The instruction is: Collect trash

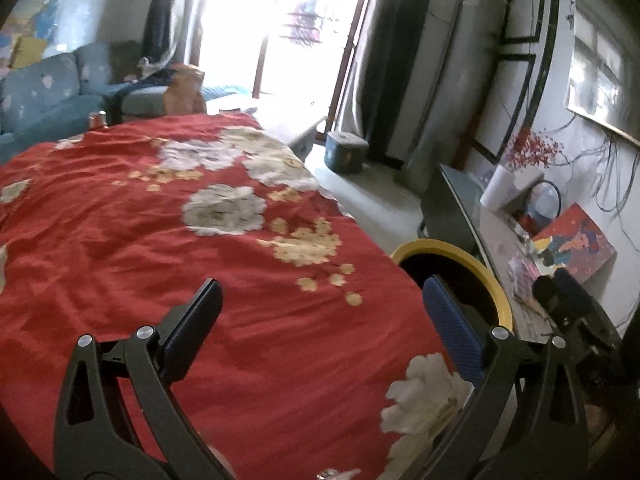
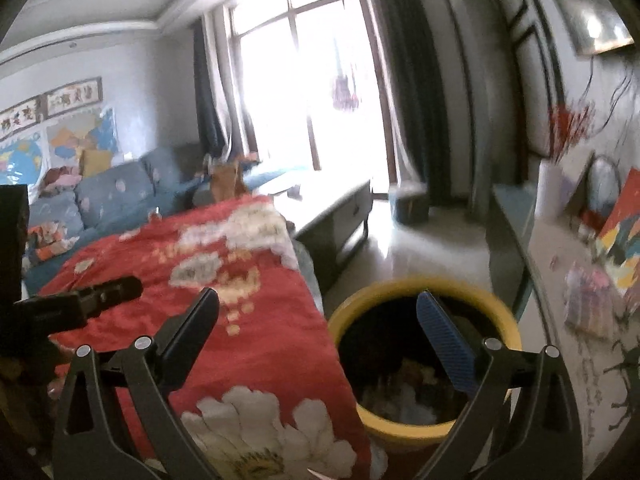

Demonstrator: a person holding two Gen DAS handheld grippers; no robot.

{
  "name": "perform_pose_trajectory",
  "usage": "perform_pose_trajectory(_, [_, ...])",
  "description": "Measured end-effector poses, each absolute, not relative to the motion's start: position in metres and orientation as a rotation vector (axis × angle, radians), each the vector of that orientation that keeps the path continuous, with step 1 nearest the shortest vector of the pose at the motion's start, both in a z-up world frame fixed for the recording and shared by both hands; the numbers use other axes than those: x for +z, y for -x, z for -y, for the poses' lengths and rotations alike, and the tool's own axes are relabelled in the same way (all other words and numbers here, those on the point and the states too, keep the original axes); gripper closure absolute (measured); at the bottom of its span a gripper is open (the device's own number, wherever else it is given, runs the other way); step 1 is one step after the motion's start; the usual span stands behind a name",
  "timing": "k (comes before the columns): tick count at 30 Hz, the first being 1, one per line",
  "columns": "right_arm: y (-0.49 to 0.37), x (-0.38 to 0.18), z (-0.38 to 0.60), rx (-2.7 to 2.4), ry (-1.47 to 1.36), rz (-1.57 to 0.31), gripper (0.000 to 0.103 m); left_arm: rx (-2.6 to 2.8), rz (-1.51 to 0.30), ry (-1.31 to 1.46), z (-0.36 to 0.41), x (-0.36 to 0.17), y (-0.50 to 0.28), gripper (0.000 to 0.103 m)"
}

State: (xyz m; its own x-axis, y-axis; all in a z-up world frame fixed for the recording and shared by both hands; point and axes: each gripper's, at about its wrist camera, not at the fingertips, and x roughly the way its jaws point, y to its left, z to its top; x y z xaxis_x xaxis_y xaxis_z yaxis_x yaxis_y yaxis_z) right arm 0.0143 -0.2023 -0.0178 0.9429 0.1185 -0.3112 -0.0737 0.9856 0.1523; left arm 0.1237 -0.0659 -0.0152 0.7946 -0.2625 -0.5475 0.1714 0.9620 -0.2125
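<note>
Nearest to us in the left wrist view, the left gripper (image 1: 322,312) has its fingers (image 1: 454,332) spread wide with nothing between them, hanging over the red floral cloth (image 1: 160,240) that covers the worktop. In the right wrist view the right gripper (image 2: 320,320) is likewise released and empty, one black finger over the cloth and one blue-padded finger over the bin.

The yellow bin (image 2: 404,430) is what we take for the task's thing. It is a round tub with a thick yellow rim and a dark inside, standing upright on the pale floor (image 2: 420,248) just beside the edge of the cloth. Its mouth faces straight up, so its axis runs vertically; being round, it shows no long side that we can make out. At the bottom we see a blurred heap of pale and brownish scraps (image 2: 408,388), too smeared to name. From the left wrist view only the far arc of the rim (image 1: 460,254) shows, past the cloth's right edge.

To the bin's right runs a low side shelf (image 2: 560,340) with a painted canvas (image 2: 624,236) on it.
</note>
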Motion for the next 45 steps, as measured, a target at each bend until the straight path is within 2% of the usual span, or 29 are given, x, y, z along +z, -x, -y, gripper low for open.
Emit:
perform_pose_trajectory(8, [0.013, -0.009, 0.185, 0.082, -0.091, -0.142, 0.007, -0.142, -0.487, 0.13, 0.044, -0.011, -0.079, 0.011])
perform_pose_trajectory(15, [0.014, -0.012, 0.18, 0.102, -0.094, -0.156, 0.007, -0.132, -0.429, 0.105, 0.039, -0.007, -0.061, 0.011])
perform_pose_trajectory(45, [0.014, -0.019, 0.173, 0.106, -0.094, -0.181, 0.007, -0.141, -0.427, 0.099, 0.042, -0.01, -0.058, 0.011])
